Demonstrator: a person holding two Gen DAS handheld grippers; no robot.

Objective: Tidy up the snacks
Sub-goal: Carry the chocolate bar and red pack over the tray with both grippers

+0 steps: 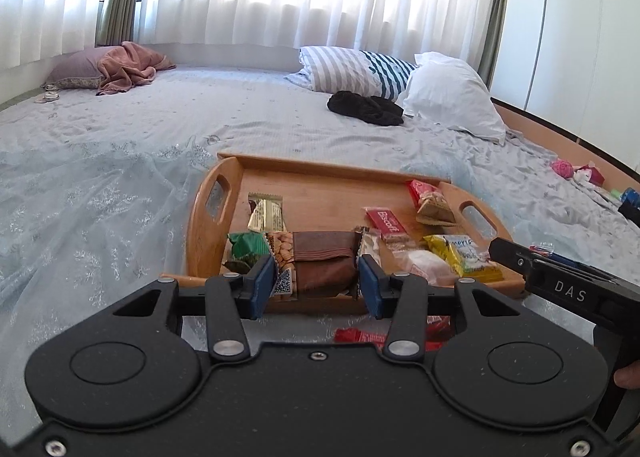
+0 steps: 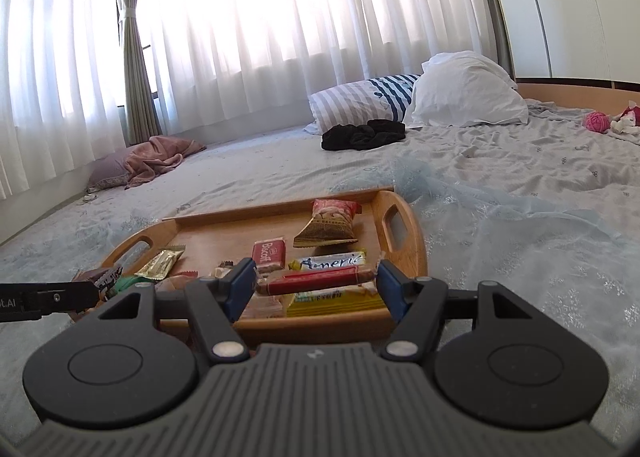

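Observation:
A wooden tray [image 1: 320,168] lies on the bed with several snacks in it: a gold bar [image 1: 266,215], a green packet [image 1: 246,245], a red Biscoff pack [image 1: 386,223] and a yellow packet [image 1: 460,257]. My left gripper [image 1: 316,281] is shut on a brown snack bar [image 1: 322,257], held crosswise above the tray's near edge. My right gripper [image 2: 316,285] is shut on a long red bar [image 2: 316,280] over the tray [image 2: 404,217], above the yellow packet [image 2: 332,299]. Each gripper shows at the edge of the other's view.
A red wrapper [image 1: 360,337] lies on the bedspread just in front of the tray. Farther back are striped and white pillows [image 1: 448,93], a black cloth [image 1: 366,107] and a pink blanket [image 1: 128,69]. A pink yarn ball [image 2: 596,122] sits at the far right.

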